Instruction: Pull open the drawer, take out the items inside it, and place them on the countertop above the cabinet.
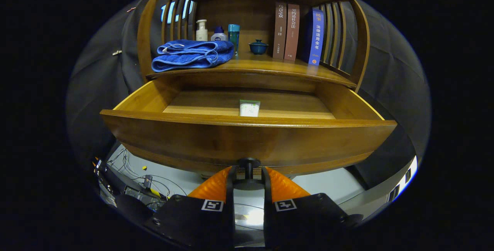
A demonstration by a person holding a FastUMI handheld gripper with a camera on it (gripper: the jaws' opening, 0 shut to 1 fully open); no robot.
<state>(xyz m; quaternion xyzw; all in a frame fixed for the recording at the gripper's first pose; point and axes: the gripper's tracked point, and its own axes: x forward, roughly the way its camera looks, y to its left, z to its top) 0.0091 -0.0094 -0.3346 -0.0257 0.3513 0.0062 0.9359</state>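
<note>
1. In the gripper view, we see the gripper [249,173] with its fingers drawn close, both pressing on the dark knob [249,163] at the front of the wooden drawer [247,139].
2. We find the drawer pulled well out, with a small white tube [249,108] lying on its floor near the front wall.
3. On the countertop [270,67] above, we note a folded blue towel [192,54], three bottles [218,33], a small lidded bowl [258,47] and upright books [297,33].
</note>
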